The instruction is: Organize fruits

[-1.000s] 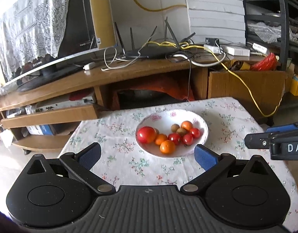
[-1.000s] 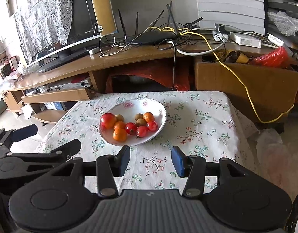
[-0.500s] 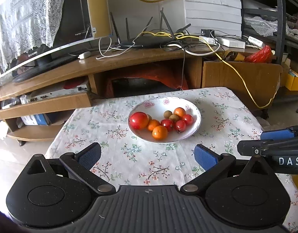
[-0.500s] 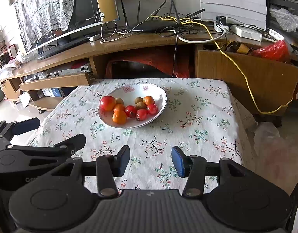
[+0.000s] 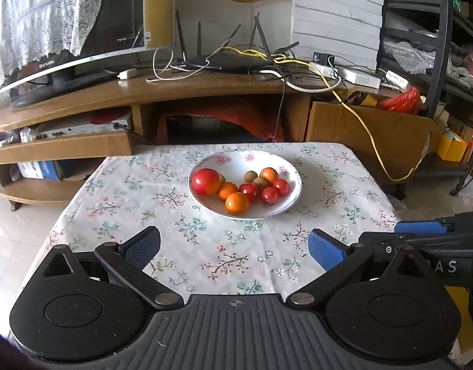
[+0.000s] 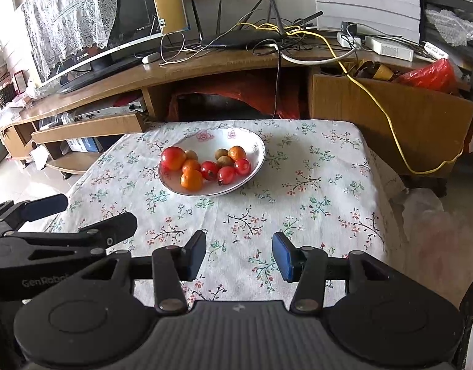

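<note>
Two open grippers held short of a bowl of fruit

One shallow white bowl (image 5: 293,199), glossy ceramic with small pink flowers painted on its far inner wall, is seen near the middle of a square table (image 5: 119,203). The table is covered by a thin white cloth printed with little floral sprigs. Round, smooth fruits are heaped touching inside the bowl: a large red apple (image 5: 206,181) at the left, three oranges (image 5: 237,202), three glossy red tomatoes (image 5: 269,195), and some small dull brown fruits (image 5: 250,175).

The left gripper (image 5: 233,243) is held over the near part of the table, its blue ribbed pads spread wide, with nothing between them and nothing touched. The right gripper (image 6: 239,254) is held just beside it, on its right, its pads parted less widely, also empty and clear of the cloth. Both are well short of the bowl.

A wooden TV stand (image 6: 224,64) strewn with tangled cables is seen behind the table.
</note>
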A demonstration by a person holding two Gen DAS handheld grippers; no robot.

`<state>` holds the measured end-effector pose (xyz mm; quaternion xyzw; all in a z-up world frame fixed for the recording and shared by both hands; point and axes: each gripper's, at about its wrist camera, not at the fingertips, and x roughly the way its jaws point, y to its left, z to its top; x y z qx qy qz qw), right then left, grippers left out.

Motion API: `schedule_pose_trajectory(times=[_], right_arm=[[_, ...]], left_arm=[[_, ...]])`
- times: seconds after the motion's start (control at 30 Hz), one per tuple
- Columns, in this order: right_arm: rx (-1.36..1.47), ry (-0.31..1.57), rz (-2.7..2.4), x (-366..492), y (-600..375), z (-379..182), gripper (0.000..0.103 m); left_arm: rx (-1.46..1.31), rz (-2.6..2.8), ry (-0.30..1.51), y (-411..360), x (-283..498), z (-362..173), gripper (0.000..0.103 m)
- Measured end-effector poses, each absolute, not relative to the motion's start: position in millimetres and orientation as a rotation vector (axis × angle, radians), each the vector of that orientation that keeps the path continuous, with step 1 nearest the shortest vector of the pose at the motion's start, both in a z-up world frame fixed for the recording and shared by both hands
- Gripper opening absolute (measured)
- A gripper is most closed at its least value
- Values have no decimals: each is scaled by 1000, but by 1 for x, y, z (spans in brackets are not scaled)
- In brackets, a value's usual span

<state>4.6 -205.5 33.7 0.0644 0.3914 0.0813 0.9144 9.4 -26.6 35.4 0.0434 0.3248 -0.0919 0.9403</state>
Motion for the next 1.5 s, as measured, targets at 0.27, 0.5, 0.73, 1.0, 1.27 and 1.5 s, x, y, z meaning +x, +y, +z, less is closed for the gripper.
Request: schedule_pose_trajectory(times=[0.27, 0.5, 0.73, 1.0, 1.27, 1.5], right_arm=[[129, 811, 172, 3, -204, 32, 48], [117, 821, 183, 2, -199, 29, 48], [99, 838, 188, 2, -193, 24, 48], [96, 851, 185, 0, -192, 21, 48], [90, 862, 179, 0, -192, 19, 48], [85, 870, 177, 1, -191, 17, 48]], left_arm=[[113, -136, 692, -24, 11, 28, 103], [148, -102, 702, -25, 9, 25, 103], [196, -88, 713, -33, 6, 21, 103], [203, -79, 725, -32, 6, 20, 103], [220, -70, 739, -34, 6, 19, 103], [212, -65, 757, -33, 6, 17, 103]])
